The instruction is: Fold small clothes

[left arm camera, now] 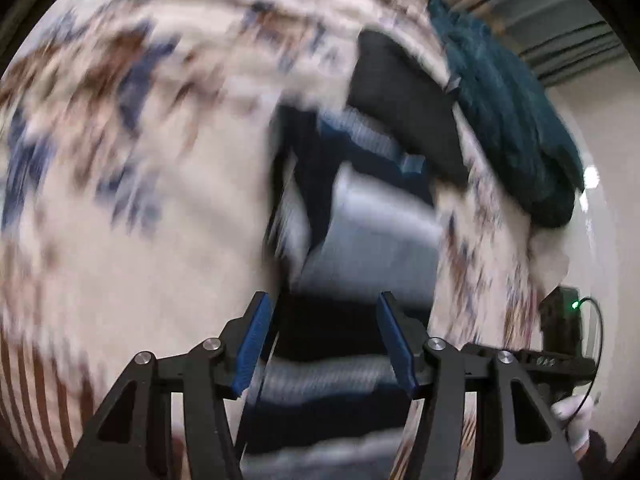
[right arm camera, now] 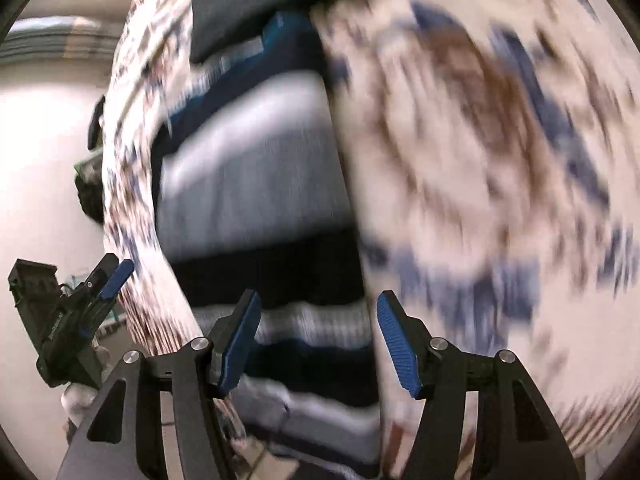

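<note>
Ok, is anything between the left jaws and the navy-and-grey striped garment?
Nothing visible. The left gripper has its jaws open, and the navy-and-grey striped knit garment lies straight ahead on the white patterned cloth. The black folded cloth sits beyond it, not in between. The frames are blurred.

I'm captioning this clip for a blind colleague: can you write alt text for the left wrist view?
Motion-blurred view: the left hand-held gripper stands open over a striped navy and grey garment on a patterned cream cloth. A teal garment lies at the far right.
</note>
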Action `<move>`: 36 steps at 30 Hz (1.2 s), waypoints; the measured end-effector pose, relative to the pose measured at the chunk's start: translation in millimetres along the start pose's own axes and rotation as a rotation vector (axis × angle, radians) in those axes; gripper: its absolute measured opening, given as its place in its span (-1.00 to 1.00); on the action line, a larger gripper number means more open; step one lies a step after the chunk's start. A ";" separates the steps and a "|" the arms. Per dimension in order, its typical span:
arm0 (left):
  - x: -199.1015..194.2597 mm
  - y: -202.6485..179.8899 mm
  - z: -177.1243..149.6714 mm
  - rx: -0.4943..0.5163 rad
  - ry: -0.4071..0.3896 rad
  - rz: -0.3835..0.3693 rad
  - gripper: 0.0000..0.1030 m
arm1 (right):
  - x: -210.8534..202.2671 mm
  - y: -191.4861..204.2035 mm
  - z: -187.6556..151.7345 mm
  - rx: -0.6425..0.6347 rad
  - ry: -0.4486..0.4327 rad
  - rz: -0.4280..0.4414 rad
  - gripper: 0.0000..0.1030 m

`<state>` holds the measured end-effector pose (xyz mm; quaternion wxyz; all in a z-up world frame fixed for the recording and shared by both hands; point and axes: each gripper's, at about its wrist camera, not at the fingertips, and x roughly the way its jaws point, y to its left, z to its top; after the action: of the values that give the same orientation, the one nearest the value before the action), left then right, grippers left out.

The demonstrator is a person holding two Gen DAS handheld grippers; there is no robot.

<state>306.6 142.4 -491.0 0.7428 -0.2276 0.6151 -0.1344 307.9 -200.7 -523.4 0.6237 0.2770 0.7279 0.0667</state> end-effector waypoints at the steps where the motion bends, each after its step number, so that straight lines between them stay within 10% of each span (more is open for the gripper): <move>1: 1.2 7.6 -18.5 -0.005 0.033 -0.004 0.02 | 5.5 -3.5 -18.2 0.018 0.011 -0.015 0.22; 10: 16.6 50.0 -161.1 0.031 0.264 0.038 0.02 | 64.2 -48.6 -178.3 0.147 0.119 -0.058 0.22; 18: 45.6 64.3 -237.0 0.072 0.373 0.028 0.02 | 131.3 -81.3 -244.2 0.162 0.204 0.021 0.22; 26: 42.9 62.5 -244.0 0.085 0.331 -0.058 0.02 | 163.3 -91.2 -263.6 0.174 0.237 0.185 0.21; 27: 42.4 60.7 -246.8 0.088 0.320 -0.078 -0.14 | 163.0 -90.6 -268.5 0.171 0.224 0.190 0.01; 28: 39.9 57.8 -248.4 0.099 0.314 -0.089 -0.79 | 161.1 -90.1 -271.4 0.176 0.208 0.206 -0.17; 30: 27.8 51.7 -247.8 0.109 0.299 -0.115 -0.82 | 155.0 -86.2 -276.9 0.192 0.189 0.232 -0.65; 36: -38.2 19.8 -219.0 0.113 0.165 -0.211 -0.83 | 98.0 -64.9 -290.4 0.197 0.093 0.351 -0.69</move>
<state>83.6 139.9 -499.0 0.6830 -0.2367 0.6384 -0.2644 6.0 -135.2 -575.6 0.5382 0.4560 0.6993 0.1155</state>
